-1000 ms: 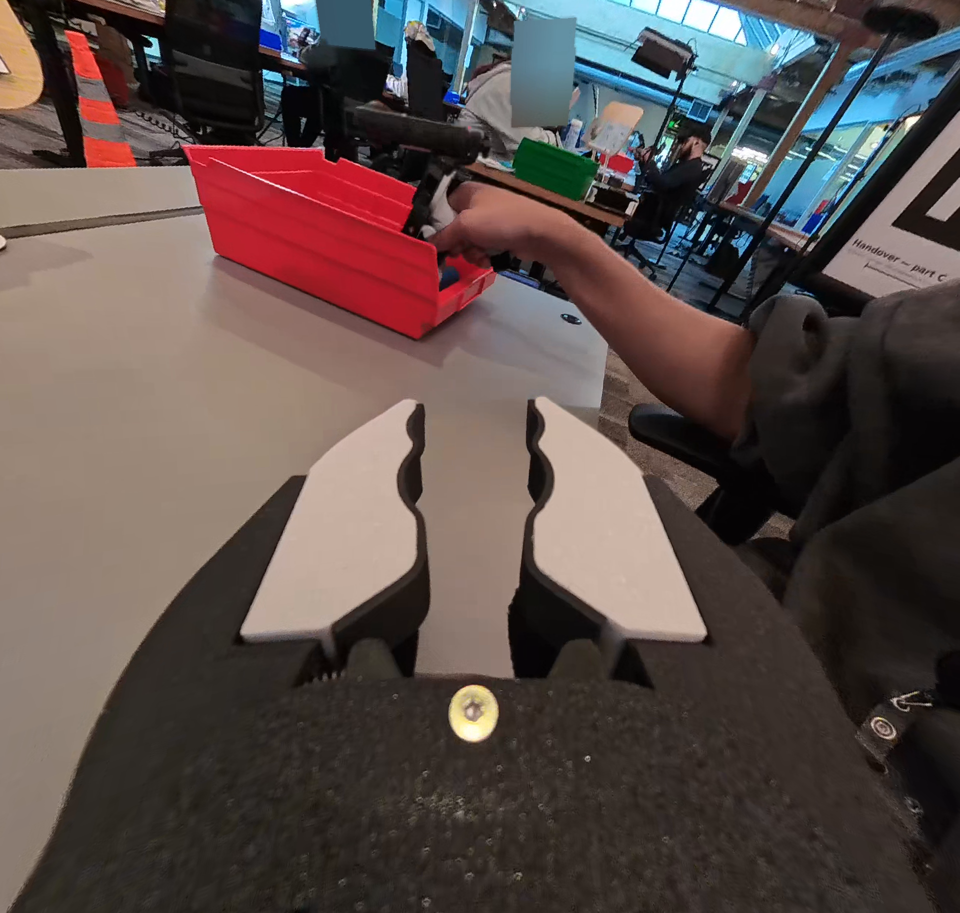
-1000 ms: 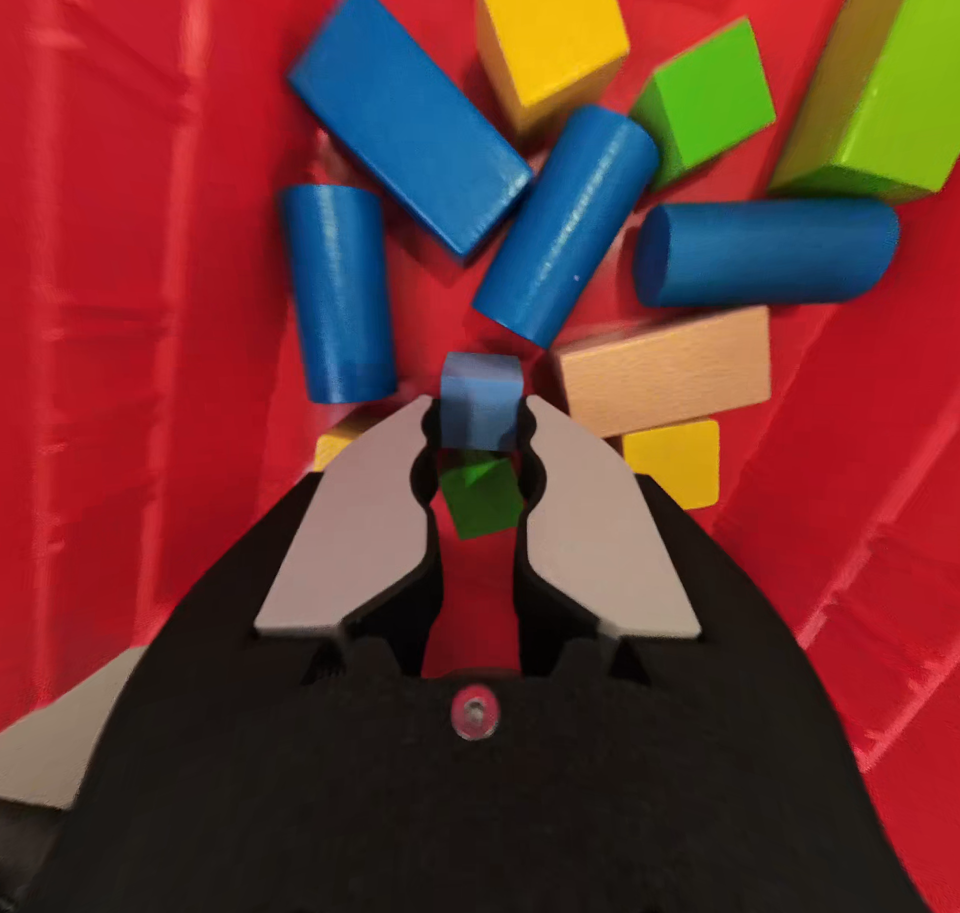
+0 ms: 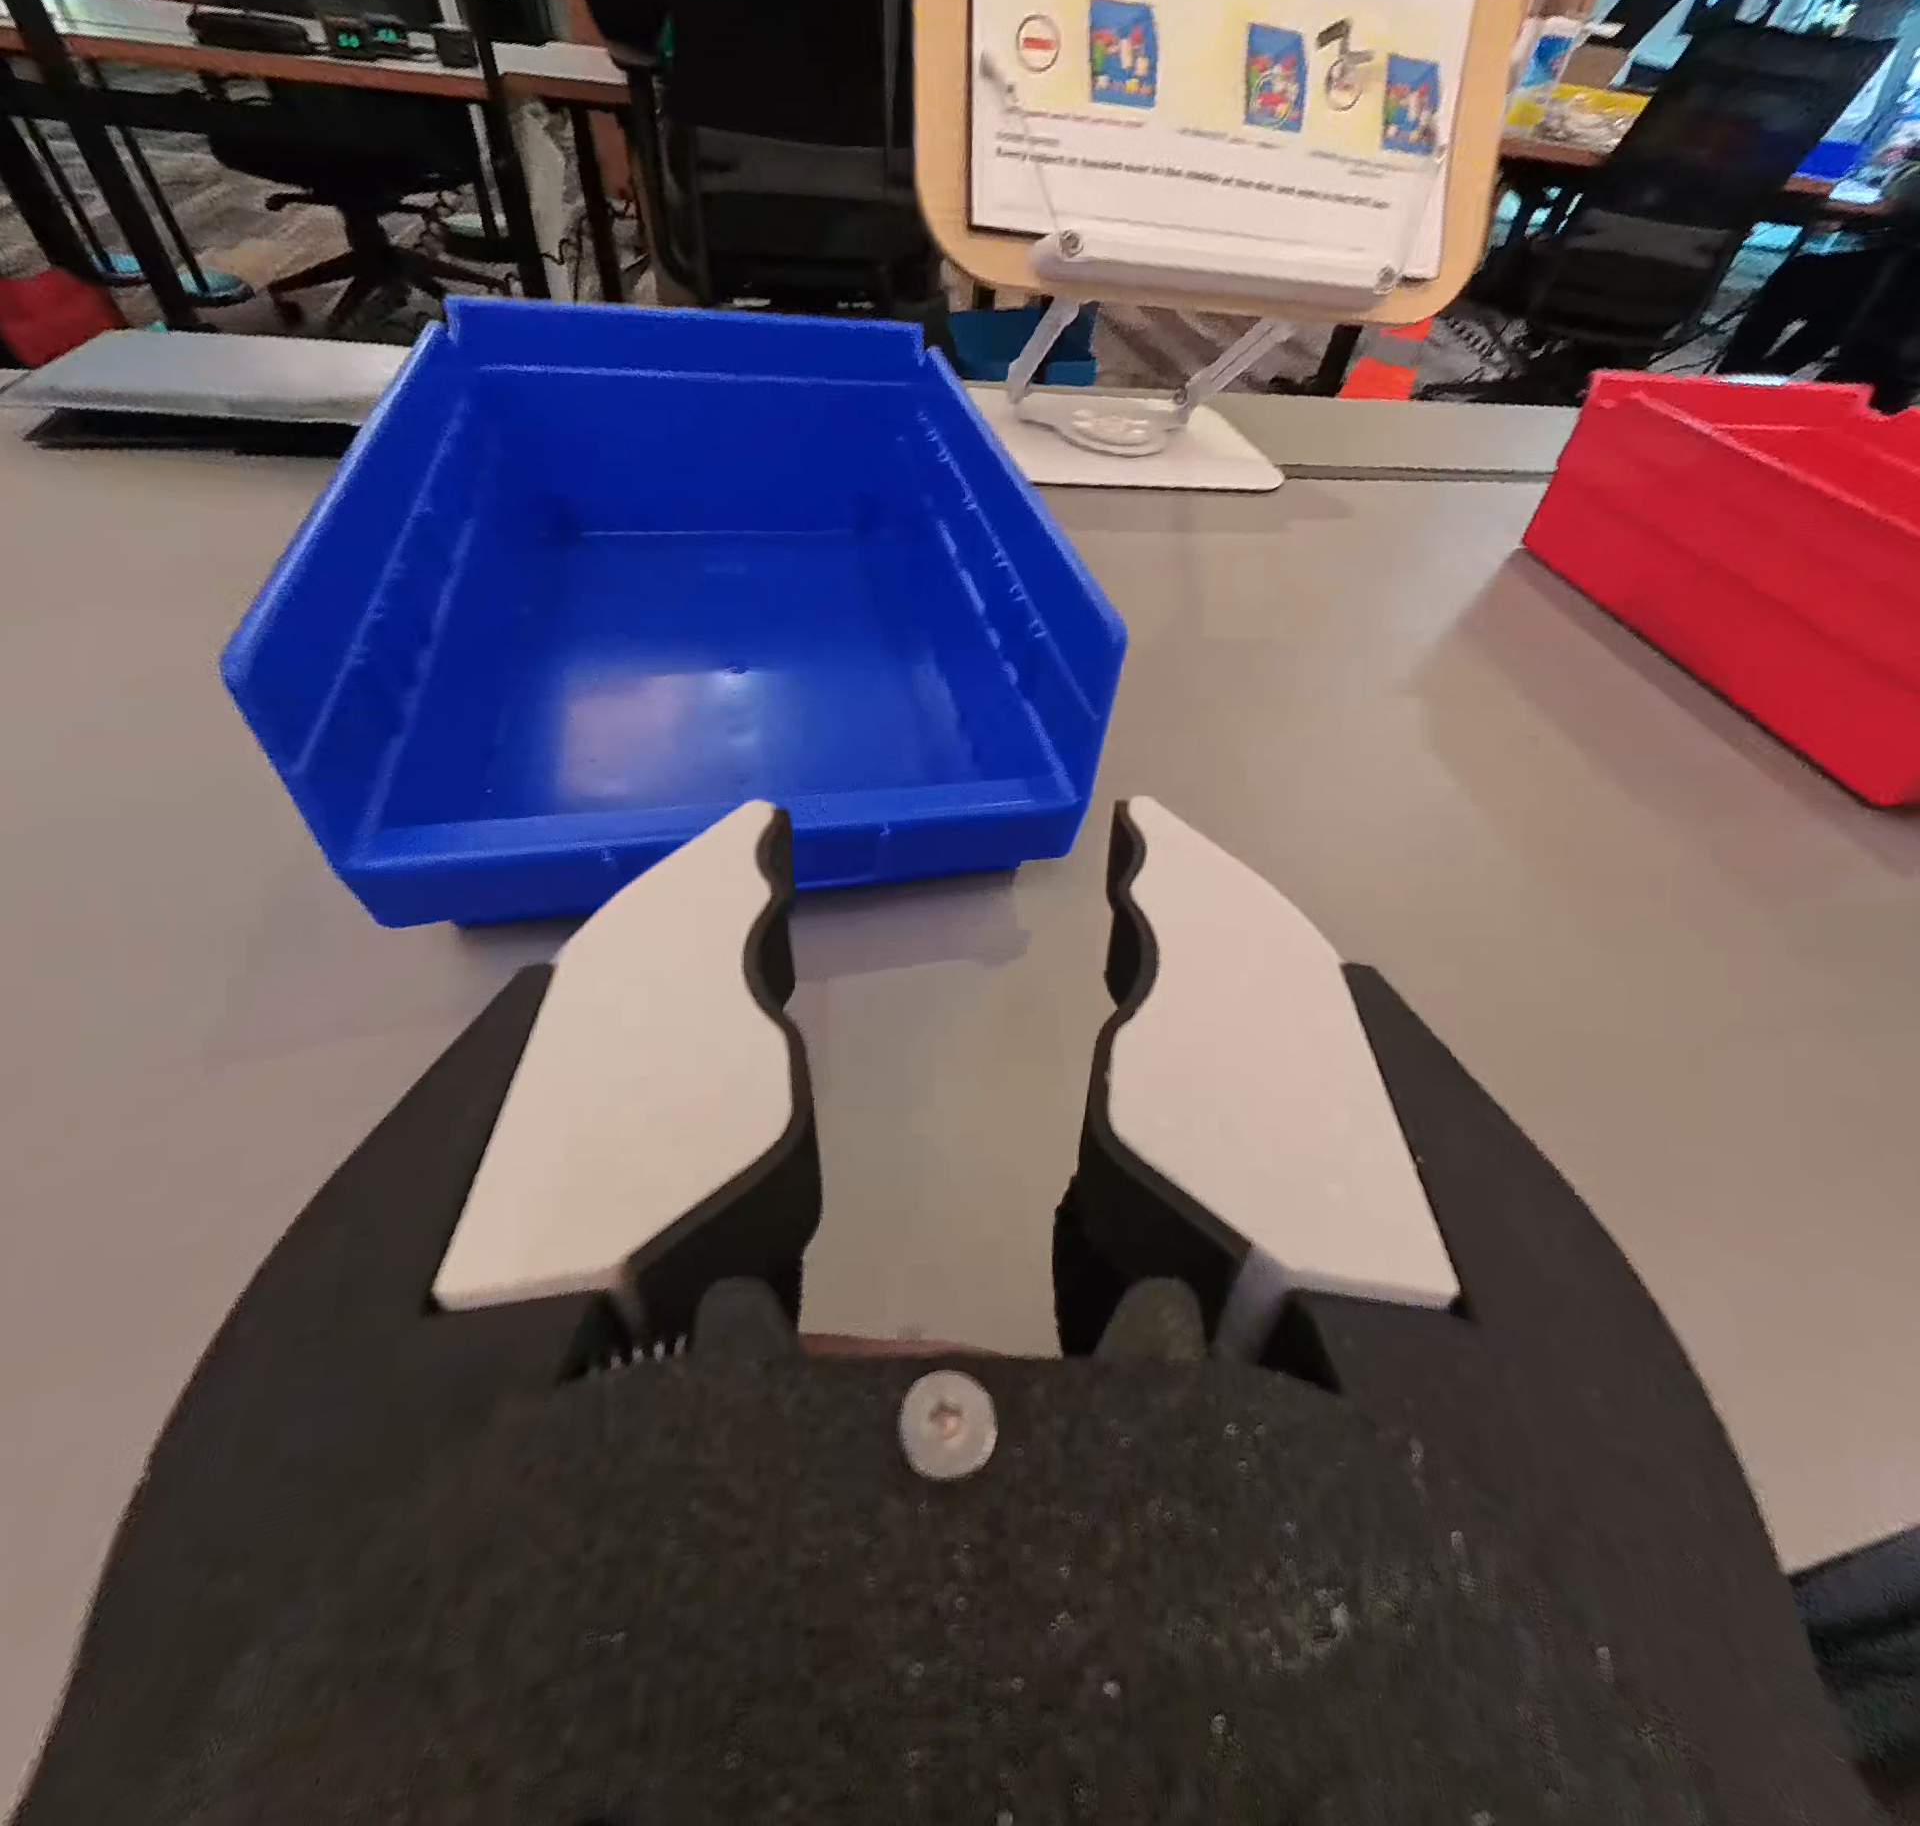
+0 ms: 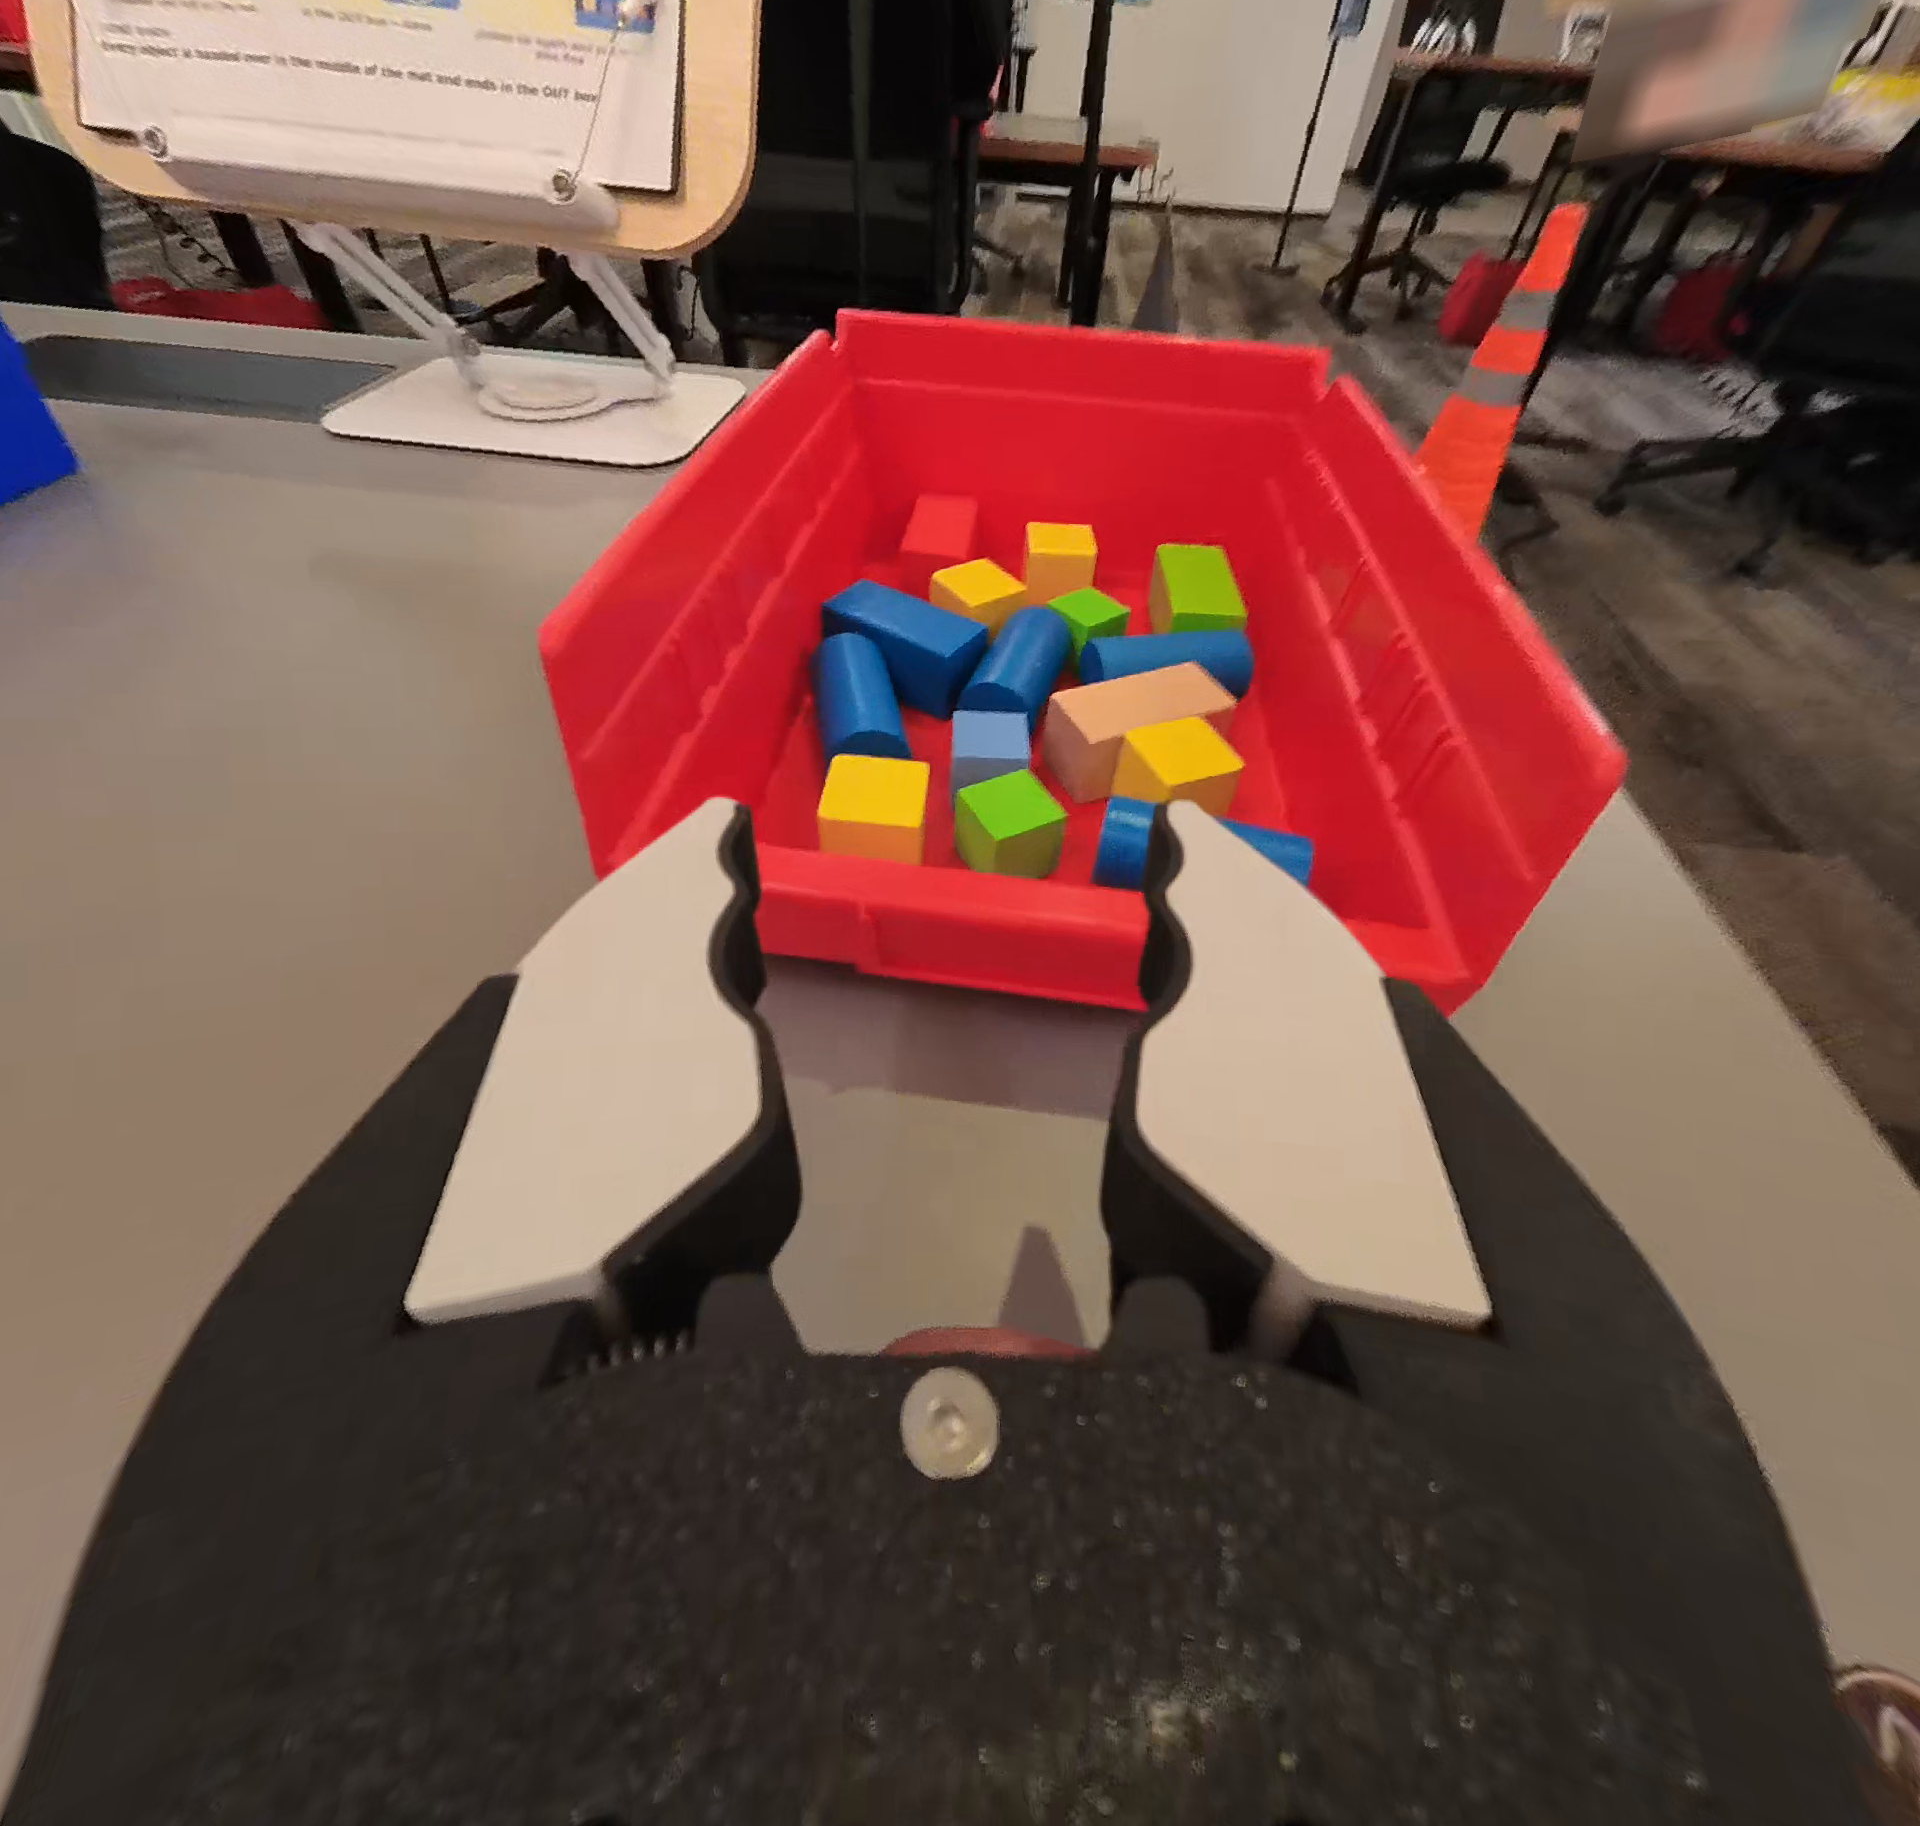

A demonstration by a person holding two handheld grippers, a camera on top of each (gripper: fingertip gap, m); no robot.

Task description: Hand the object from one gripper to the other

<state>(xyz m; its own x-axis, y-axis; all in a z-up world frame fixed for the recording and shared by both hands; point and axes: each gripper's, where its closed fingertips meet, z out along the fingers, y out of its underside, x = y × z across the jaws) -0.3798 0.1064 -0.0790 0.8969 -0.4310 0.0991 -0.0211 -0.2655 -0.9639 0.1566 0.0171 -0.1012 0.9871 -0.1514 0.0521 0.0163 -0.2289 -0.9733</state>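
grey matte tabletop (image 3: 1351,737) fills both views, smooth and bare between the bins, faint shadows under the grippers. far left in the left wrist view, dark office chairs and desk legs stand on patterned carpet behind the table edge. blue bin (image 3: 665,623) sits on the table just ahead of the left gripper (image 3: 948,841), open top, nothing inside, glossy floor catching light. left gripper hovers low over the table, fingers (image 3: 644,1059) spread wide, nothing between them. behind the blue bin, a wood-backed instruction board (image 3: 1205,83) leans on a white stand (image 3: 1132,426). red bin (image 3: 1745,581) shows at the right edge, well apart from the blue one.

right wrist view: same board (image 4: 395,62) top left, sliver of the blue bin (image 4: 26,426) at the left edge. red bin (image 4: 1081,633) sits near the table's right edge, straight ahead of the right gripper (image 4: 948,831). right gripper's fingers (image 4: 613,1080) are spread apart, empty, tips just short of the bin's front lip. wooden blocks (image 4: 1029,696) lie jumbled on the bin floor: blue cylinders, yellow and green cubes, a tan bar, a red piece at the back, a light blue block (image 4: 987,742) in the middle, none gripped. right of the table, grey carpet, an orange cone (image 4: 1496,384), more desks and chairs, background blurred.
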